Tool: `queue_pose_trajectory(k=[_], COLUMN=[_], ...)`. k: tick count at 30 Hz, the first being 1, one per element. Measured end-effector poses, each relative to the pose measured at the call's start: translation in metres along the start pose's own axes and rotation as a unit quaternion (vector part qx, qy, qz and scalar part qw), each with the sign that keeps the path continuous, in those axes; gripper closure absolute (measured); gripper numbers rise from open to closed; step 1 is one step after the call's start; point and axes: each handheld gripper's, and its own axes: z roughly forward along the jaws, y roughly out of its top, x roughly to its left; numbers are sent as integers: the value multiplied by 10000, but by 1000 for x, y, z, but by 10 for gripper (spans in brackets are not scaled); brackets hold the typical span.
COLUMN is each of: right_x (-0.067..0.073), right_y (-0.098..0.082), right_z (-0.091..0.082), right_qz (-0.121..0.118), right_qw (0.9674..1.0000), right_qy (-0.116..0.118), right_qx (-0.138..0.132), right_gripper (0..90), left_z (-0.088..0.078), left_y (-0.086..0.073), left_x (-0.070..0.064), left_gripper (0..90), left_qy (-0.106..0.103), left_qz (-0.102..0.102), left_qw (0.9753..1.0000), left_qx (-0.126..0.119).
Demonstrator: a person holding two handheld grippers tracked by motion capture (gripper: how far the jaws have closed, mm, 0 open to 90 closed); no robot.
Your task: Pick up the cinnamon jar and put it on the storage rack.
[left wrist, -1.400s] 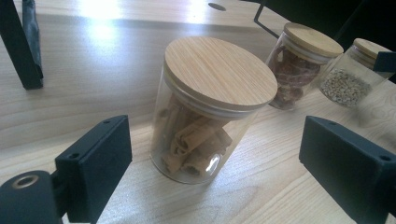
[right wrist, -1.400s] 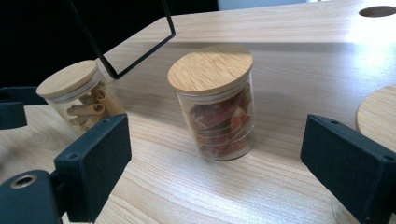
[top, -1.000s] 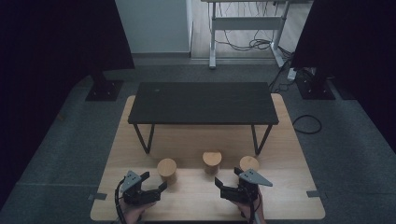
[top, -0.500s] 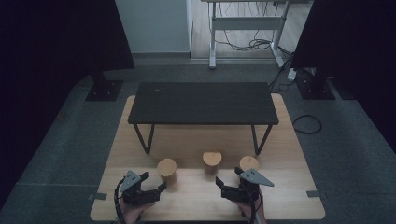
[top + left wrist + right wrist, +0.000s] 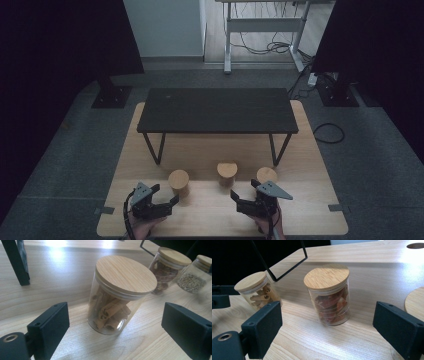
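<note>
I saw the wooden board (image 5: 210,157) carrying a black low table (image 5: 216,110) and three lidded jars (image 5: 178,183) just ahead of my grippers (image 5: 170,196)

2 hands low at the near edge, left tongs (image 5: 169,196) and right tongs (image 5: 243,195) — both jaws spread, empty
</note>
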Motion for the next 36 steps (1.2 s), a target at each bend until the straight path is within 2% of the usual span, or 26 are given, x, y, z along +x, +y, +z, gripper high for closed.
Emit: queue_pose_trajectory(k=[3,6,7,11,20,24,36], right_x=[0,-1,-1,0,2,3,5], right_y=[0,0,0,0,-1,-2,-3], right_z=[0,1,1,2,4,5,7], right_qz=[-7,0,0,-10,-45,-51,-83], right_qw=[10000,10000,10000,10000,9999,9999,9997], right_qy=[15,19,19,19,25,-41,-49], right_qx=[7,33,33,75,112,131,207], right_gripper=[83,83,83,83,82,82,82], left_z=[1,7,7,12,20,23,38], left_y=[0,1,1,1,3,3,7], left_x=[-1,-7,-7,-11,-11,-11,-16], left_gripper=[67,64,63,60,54,54,53], left_qy=[24,155,155,134,115,120,168], left_qz=[29,200,200,404,466,487,671], left_qw=[10000,9997,9997,9991,9988,9987,9976], left_qx=[-4,19,19,10,38,44,104])
